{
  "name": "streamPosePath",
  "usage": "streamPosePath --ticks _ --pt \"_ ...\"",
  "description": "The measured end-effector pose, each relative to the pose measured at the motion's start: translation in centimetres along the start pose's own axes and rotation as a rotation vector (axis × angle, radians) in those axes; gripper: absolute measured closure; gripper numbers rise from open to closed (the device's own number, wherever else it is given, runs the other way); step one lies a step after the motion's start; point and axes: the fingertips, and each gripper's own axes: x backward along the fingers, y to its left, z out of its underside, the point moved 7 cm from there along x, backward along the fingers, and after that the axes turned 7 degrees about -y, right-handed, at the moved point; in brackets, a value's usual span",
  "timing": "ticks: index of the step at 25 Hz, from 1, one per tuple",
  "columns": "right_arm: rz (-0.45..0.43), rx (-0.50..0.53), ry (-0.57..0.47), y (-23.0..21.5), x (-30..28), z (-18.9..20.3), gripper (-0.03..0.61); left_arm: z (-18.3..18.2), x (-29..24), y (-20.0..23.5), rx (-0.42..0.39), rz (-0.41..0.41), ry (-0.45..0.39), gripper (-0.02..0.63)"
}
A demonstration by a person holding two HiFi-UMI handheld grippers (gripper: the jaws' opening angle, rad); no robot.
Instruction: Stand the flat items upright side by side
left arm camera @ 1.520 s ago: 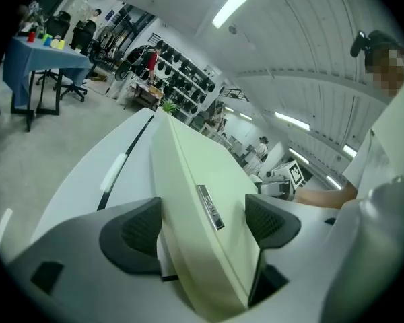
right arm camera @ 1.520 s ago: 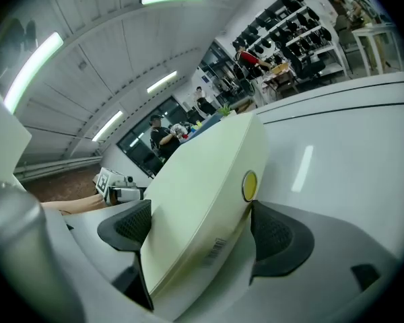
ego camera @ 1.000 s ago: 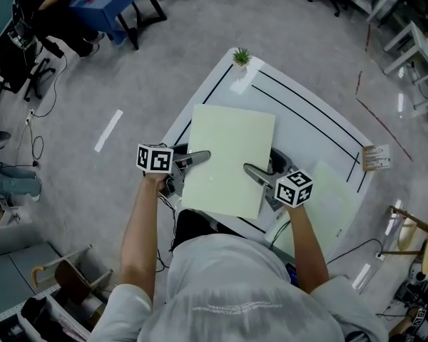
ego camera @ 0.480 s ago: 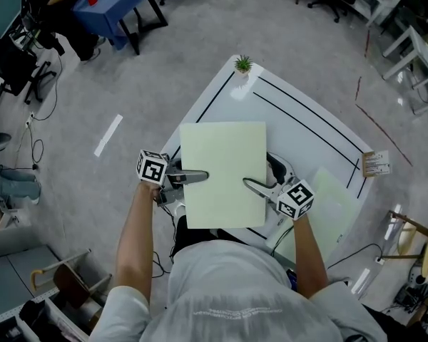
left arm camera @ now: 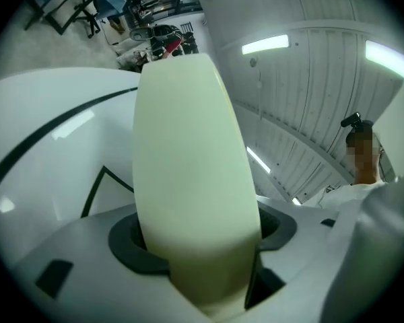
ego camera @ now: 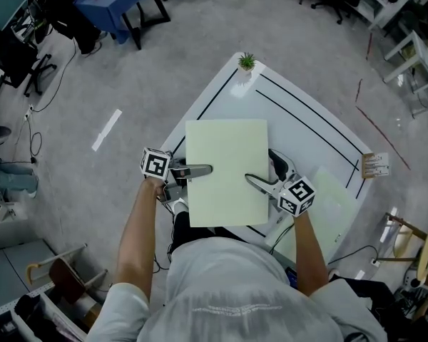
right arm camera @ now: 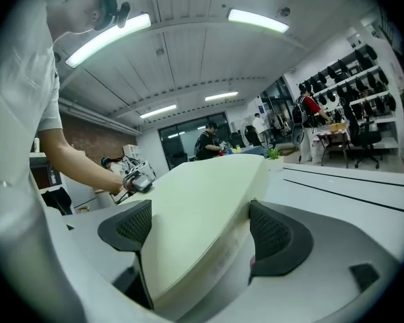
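Starting at the left, the left gripper (ego camera: 203, 169) is seen clamped on the left edge of a pale green board (ego camera: 227, 169); its jaws have just been closing, and the board fills the gap between the pads. The board is held off the white counter (ego camera: 307, 127), above its near part, with its broad face turned up toward the head view, so it is lifted but not yet stood on edge. On the board's right edge, the right gripper (ego camera: 251, 182) is closed as well, the edge lying between its two dark pads at a moderate opening. Further right, a second pale sheet (ego camera: 335, 198) is left lying flat on the counter.

The step in hand is judged to be the carrying and turning of the first board. For the next move, the board would need to be tipped until one long edge meets the counter, and steadied there before either grip is eased.
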Motion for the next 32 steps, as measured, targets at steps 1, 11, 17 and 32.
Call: streamPosePath --ticks 1,11,17,32 --pt "-0.004 0.007 -0.006 0.1 0.1 -0.2 0.126 0.3 -0.3 -0.2 0.011 0.009 0.021 0.281" --pt "0.104 0.045 -0.096 -0.4 2.0 -3.1 0.129 -1.9 -2.0 -3.3 -0.065 0.017 -0.009 0.350" --pt "0.311 0.014 -0.216 -1.5 5.3 -6.1 0.247 -4.6 -3.0 -7.3 -0.238 -0.030 -0.088 0.359" --pt "0.627 0.178 -0.275 0.0 13.1 -10.3 0.551 -7.0 -7.2 -13.4 -0.862 -0.457 -0.447 0.356"
